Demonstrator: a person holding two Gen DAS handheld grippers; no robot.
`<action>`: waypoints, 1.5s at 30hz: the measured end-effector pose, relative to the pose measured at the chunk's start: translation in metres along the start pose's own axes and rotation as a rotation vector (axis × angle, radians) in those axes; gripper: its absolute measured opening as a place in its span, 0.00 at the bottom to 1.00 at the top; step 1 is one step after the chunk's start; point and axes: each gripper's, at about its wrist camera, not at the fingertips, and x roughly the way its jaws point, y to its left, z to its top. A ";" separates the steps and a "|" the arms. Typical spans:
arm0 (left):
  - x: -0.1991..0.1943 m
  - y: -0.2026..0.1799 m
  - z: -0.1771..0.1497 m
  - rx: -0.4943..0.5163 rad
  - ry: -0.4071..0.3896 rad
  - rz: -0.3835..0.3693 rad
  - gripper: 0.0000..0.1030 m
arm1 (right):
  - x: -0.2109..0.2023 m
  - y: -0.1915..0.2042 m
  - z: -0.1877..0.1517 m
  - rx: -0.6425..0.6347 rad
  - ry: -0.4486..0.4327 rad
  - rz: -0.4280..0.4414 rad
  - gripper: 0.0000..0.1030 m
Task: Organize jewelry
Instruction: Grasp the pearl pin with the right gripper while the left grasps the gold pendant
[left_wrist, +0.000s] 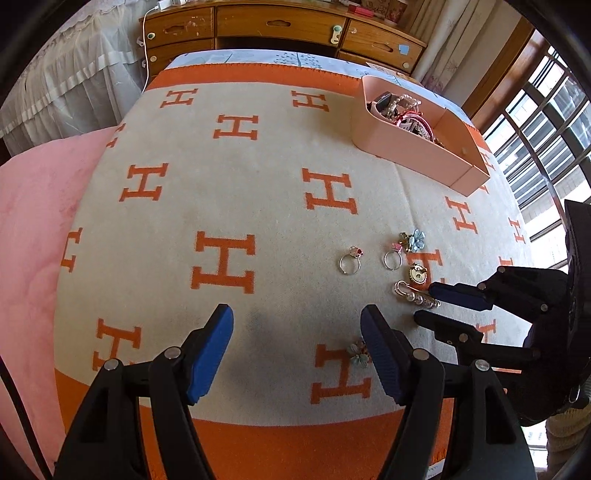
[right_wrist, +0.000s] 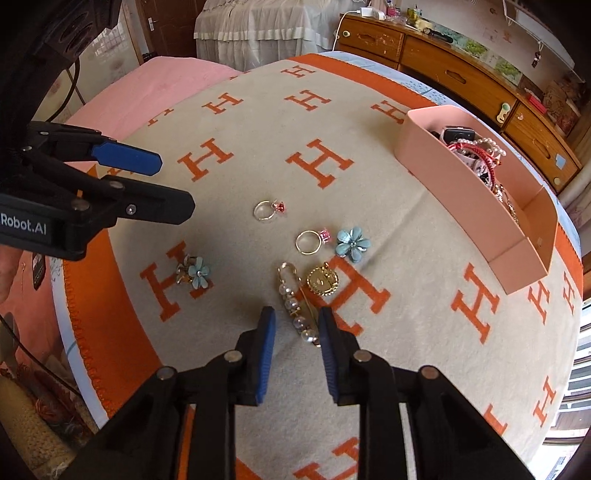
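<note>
Blue-padded fingers of the right gripper were seen nearest the lens, tilted steeply down over the blanket. One pearl pin lay between the pads, which were set narrowly apart; no pad was seen pressing on it, so the jaws were counted as released around the pin, not clamped.

Six loose pieces were counted on the blanket: the pearl pin, one gold brooch just beside it, two rings, and two flower clips. One ring carried a red stone; the other ring carried a pink one and lay just beside a blue flower. A second flower lay apart to the left, on an orange letter.

One pink tray was placed near the far right edge of the blanket, and beads, bracelets and a watch were heaped in its far end. One wooden dresser stood behind.

From the left, the left gripper was held over the blanket, angled downward, its jaws spread wide and nothing was between them; the second flower was partly hidden behind its right finger.
</note>
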 end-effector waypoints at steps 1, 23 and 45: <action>0.001 0.000 0.001 0.002 0.000 -0.001 0.68 | 0.001 0.000 0.000 -0.013 0.002 0.003 0.21; 0.019 -0.105 -0.008 0.349 -0.053 0.000 0.58 | -0.040 -0.080 -0.074 0.429 -0.144 0.137 0.07; 0.051 -0.131 0.006 0.409 -0.046 -0.014 0.26 | -0.042 -0.097 -0.129 0.629 -0.249 0.241 0.07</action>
